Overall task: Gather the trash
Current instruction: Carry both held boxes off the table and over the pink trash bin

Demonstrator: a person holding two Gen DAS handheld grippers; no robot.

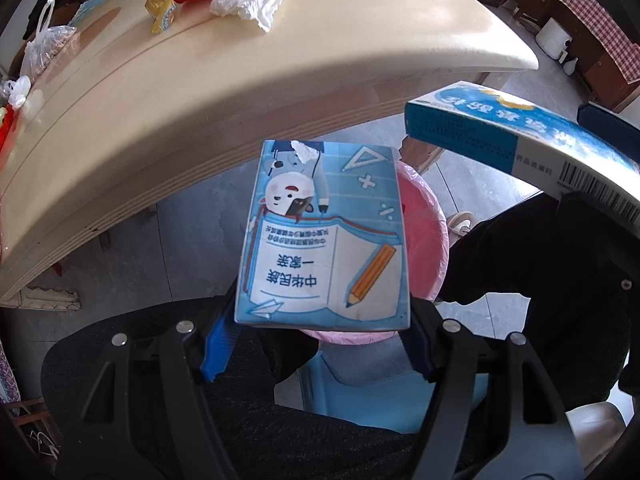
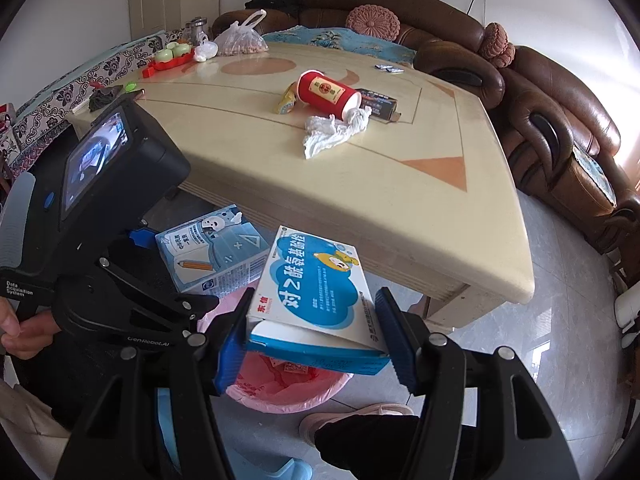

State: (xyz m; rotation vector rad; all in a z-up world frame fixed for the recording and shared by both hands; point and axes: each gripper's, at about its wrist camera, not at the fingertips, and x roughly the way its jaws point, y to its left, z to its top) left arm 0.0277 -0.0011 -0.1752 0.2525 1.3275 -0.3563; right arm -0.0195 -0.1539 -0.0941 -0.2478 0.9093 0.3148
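My left gripper (image 1: 320, 344) is shut on a blue carton with a pencil and book drawing (image 1: 326, 240), held over the pink-lined trash bin (image 1: 424, 240). My right gripper (image 2: 316, 336) is shut on a blue and white medicine box (image 2: 316, 292), also above the pink bin (image 2: 288, 384). The carton (image 2: 212, 252) and the left gripper's black body (image 2: 100, 200) show at the left of the right wrist view. The medicine box (image 1: 520, 136) shows at the right of the left wrist view. A red paper cup (image 2: 326, 92), crumpled white tissue (image 2: 332, 132) and a yellow wrapper (image 2: 286, 104) lie on the cream table (image 2: 360, 208).
A dark small box (image 2: 376, 106) lies behind the cup. A clear bag (image 2: 240, 40) and a red tray of green items (image 2: 172, 56) sit at the table's far end. A brown sofa (image 2: 540, 120) runs along the right. A person's dark trouser legs (image 1: 540, 272) and shoe (image 2: 352, 416) flank the bin, with a blue stool (image 1: 380, 392) below.
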